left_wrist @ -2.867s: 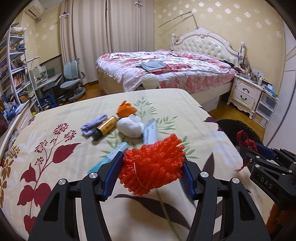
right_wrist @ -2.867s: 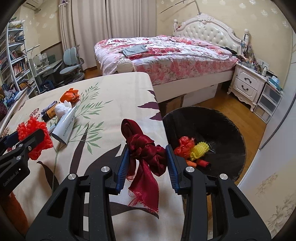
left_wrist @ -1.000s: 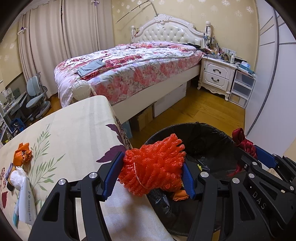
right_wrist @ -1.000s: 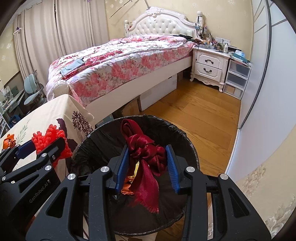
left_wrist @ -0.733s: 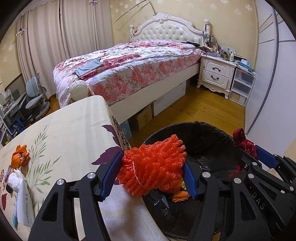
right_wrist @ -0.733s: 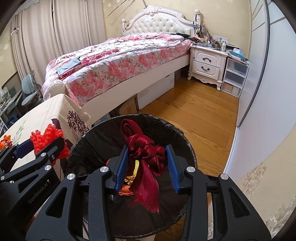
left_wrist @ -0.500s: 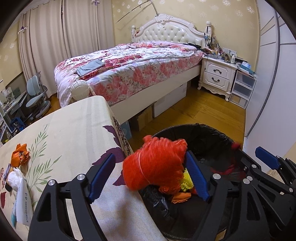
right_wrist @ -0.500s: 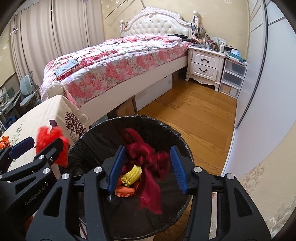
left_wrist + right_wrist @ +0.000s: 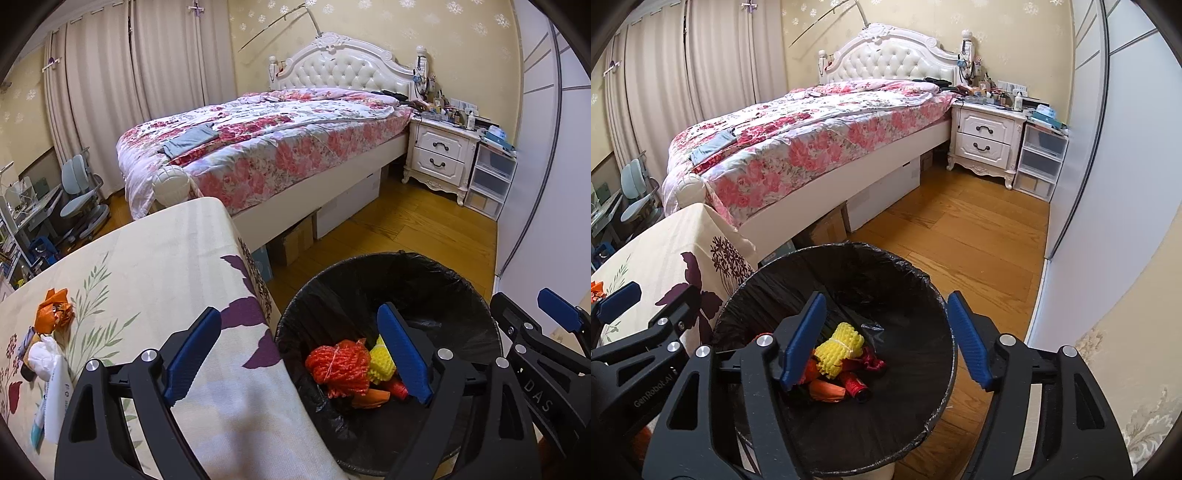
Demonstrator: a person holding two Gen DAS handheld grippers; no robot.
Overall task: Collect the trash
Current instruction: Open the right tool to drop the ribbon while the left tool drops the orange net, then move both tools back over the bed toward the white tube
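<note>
Both my grippers, left [image 9: 299,354] & right [image 9: 886,339], hang over the bin [image 9: 476,295] w/ fingers spread, empty; red net [image 9: 338,365] etc. lie inside, orange wad [image 9: 54,313] & white scraps [image 9: 42,356] left on bench [image 9: 155,251].

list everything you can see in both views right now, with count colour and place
trash bin: 1, black liner, on the floor beside the table
red foam net: 1, red-orange, inside the bin
yellow foam net: 1, yellow, inside the bin
dark red ribbon: 1, maroon, in the bin beside the yellow net
orange scrap: 1, orange, at the bin's bottom
table: 1, cream floral cloth, left of the bin
orange wrapper: 1, orange, on the table's left part
white wad: 1, white, on the table below the wrapper
bed: 1, pink floral cover, behind
nightstand: 1, white, right of the bed
left claw: 1, black with blue pads, open, holding nothing
right claw: 1, black with blue pads, open above the bin
</note>
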